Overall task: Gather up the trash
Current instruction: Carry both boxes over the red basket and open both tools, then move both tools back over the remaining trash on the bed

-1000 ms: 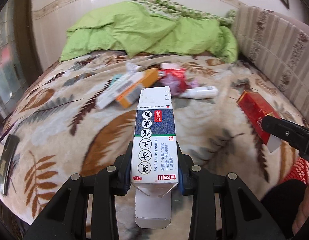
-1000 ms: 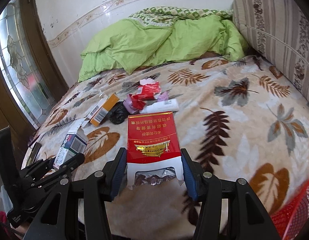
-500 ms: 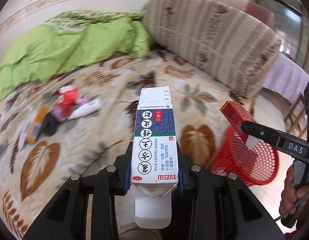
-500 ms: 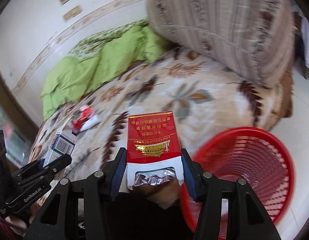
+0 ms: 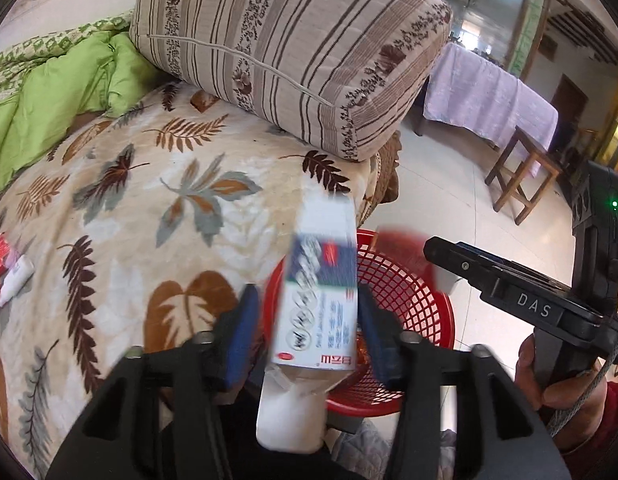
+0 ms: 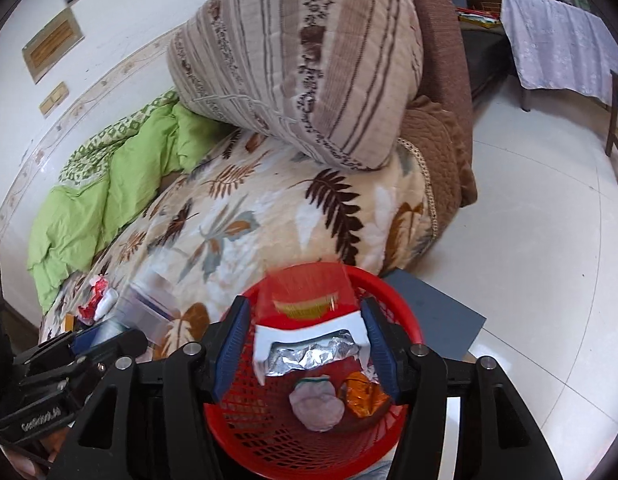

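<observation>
Left wrist view: left gripper (image 5: pixel 305 320) wide open, blurry medicine box (image 5: pixel 321 300) loose between the fingers, above the red basket (image 5: pixel 421 312) just ahead. Right wrist view: right gripper (image 6: pixel 307 340) open too, red cigarette pack (image 6: pixel 309 320) loose between the pads, right over the same basket (image 6: pixel 237 432). Looks like the drop step. Next, probably back to the bed for more trash (image 6: pixel 97 300), far to the left.
</observation>
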Tool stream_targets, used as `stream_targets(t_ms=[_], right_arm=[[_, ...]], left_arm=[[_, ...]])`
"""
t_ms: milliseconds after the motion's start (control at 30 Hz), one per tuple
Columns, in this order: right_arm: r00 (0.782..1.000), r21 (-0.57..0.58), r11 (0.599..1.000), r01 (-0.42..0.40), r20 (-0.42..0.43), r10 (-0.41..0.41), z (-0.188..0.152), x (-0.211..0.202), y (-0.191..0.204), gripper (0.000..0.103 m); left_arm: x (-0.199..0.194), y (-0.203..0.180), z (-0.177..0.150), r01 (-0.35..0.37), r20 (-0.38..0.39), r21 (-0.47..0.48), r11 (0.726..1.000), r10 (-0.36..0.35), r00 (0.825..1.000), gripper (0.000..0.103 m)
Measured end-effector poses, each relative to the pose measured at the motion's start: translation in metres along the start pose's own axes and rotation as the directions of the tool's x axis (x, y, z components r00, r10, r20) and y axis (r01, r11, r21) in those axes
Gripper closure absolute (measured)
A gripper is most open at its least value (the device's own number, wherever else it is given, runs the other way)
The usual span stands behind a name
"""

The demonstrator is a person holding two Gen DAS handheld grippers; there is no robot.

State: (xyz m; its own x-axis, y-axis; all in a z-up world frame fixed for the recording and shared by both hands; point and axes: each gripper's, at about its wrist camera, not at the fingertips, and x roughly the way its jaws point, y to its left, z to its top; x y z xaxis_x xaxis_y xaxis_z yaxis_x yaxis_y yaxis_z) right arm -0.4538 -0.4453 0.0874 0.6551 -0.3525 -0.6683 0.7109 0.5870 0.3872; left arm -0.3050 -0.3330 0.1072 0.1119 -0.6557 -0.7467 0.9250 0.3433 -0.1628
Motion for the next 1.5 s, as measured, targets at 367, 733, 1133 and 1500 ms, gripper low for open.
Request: stream_targets(t_ms=[367,733,1133,1500], right_arm=[[0.998,-0.035,0.998,-0.061,-0.009,0.061,0.008,0.015,0.030,0.039],[0.963,-0.283,0.922,-0.263,-0.138,0.232,-0.012,0.061,0.171,0.036],[0.914,-0.434,0.817,-0.378,-0.317,0.255,-0.078,0.138,0.306,0.036],[0.917,-0.459,0.802,-0.382,-0.293,0.269,-0.084,0.137,0.311,0.036]], left_arm=[[-0.034,0.075,-0.020,-0.103,0.036,-0.164,0.981,0.110,0.993,0.041],[-0.100,0.183,-0.073,-0.264,0.056,-0.372,0.890,0.306,0.950,0.041],[-0.182,0.338,-0.140,-0.462,-0.007,-0.585,0.667,0.565,0.825,0.041],[-0.157,0.490,-0.142,-0.248,0.031,-0.761,0.599,0.416,0.909,0.041]])
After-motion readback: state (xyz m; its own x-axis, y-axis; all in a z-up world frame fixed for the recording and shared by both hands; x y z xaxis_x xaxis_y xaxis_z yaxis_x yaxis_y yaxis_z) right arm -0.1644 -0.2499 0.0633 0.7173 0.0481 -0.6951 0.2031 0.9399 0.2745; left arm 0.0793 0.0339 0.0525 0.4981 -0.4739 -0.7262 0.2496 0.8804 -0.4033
